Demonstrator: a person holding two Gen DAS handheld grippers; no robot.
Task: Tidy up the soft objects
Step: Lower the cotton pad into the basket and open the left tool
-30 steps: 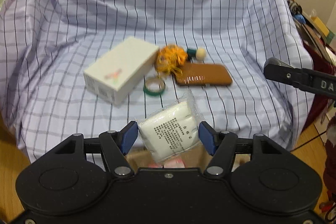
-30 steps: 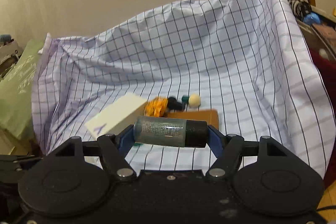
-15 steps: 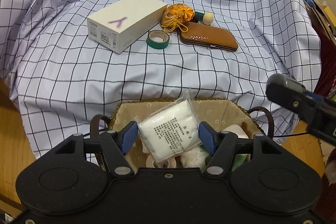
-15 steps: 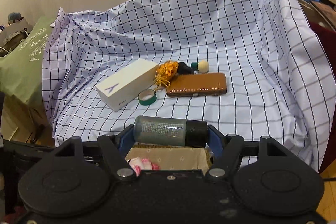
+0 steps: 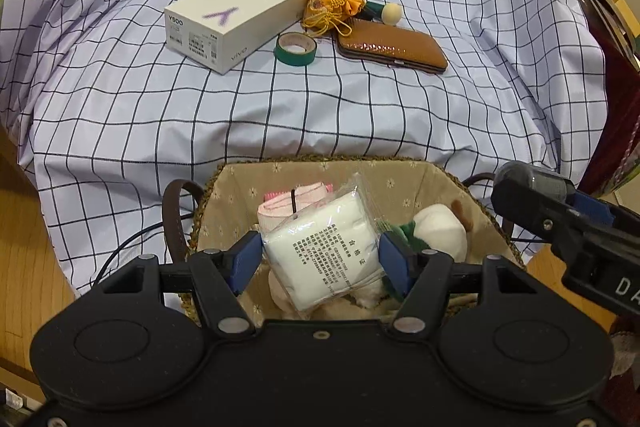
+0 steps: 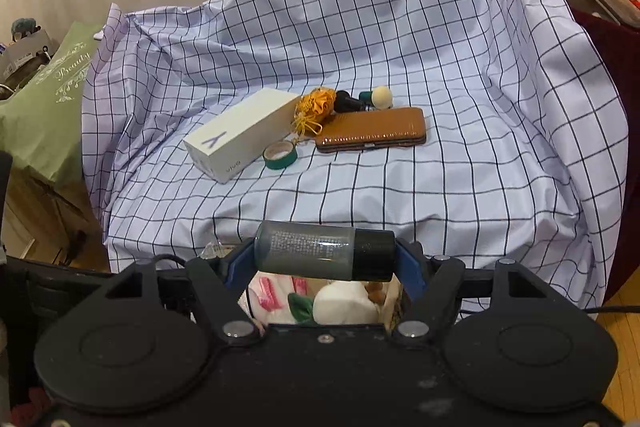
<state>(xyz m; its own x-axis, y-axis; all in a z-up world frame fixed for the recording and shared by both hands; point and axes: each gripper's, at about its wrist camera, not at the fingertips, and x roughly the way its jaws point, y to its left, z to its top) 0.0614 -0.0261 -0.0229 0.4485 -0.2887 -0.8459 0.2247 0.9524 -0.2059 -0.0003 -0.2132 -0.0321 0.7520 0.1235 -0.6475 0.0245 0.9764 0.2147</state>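
Note:
My left gripper (image 5: 320,259) is shut on a clear packet of white cotton pads (image 5: 324,247) and holds it over a woven, cloth-lined basket (image 5: 304,171). Inside the basket lie a pink-and-white cloth (image 5: 286,203) and a white plush toy (image 5: 440,227) with a green part. My right gripper (image 6: 320,259) is shut on a grey bottle with a black cap (image 6: 324,255), held crosswise just above the same basket; the gripper with the bottle (image 5: 532,187) also shows at the right of the left wrist view. An orange drawstring pouch (image 5: 334,7) lies on the checked cloth.
On the checked sheet (image 5: 280,107) draped over a seat lie a white phone box (image 5: 236,17), a green tape roll (image 5: 296,49), a brown leather case (image 5: 394,47) and a small brush (image 5: 386,11). A green bag (image 6: 48,95) stands left; cluttered shelves right.
Both grippers drew back from the seat and sank toward the basket, which has come into view under them. Each keeps its grip: packet left, bottle right.

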